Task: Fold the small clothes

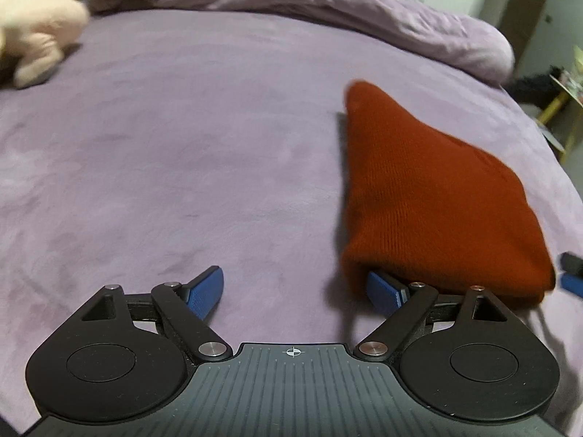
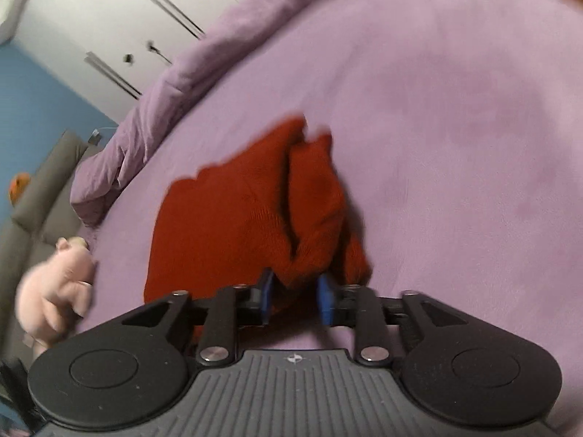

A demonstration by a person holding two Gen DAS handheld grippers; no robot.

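- The right gripper (image 2: pixel 294 296), low in the middle of its own view, has its blue pads close together with a bunch of the red knit garment (image 2: pixel 247 215) between them. The cloth rises straight out of the gap, so I read it as pinched there, though blur softens the contact.
- The left gripper (image 1: pixel 295 291) stands wide apart at the bottom of its view and grips nothing. Its right-hand pad (image 1: pixel 384 289) is tucked just under the near edge of the red garment (image 1: pixel 430 196); the other pad is over bare purple cover.
- The garment lies on the purple bedspread (image 1: pixel 182 145), right of centre in the left view and centre in the right view, already doubled over itself with a dark slit between two layers.
- My judgement: a fold is in hand, with the right side lifting or carrying a flap while the left waits beside the hem.
- The next move probably calls for the left to take or pin the near edge, so the layers stay put when the right lays its flap flat.
- Upper left of the left view lies a pink soft toy (image 1: pixel 40 32); a rolled purple duvet (image 1: pixel 328 7) runs along the top.
- No brand, label or writing can be read anywhere; only a small crosshair mark shows on each gripper body.
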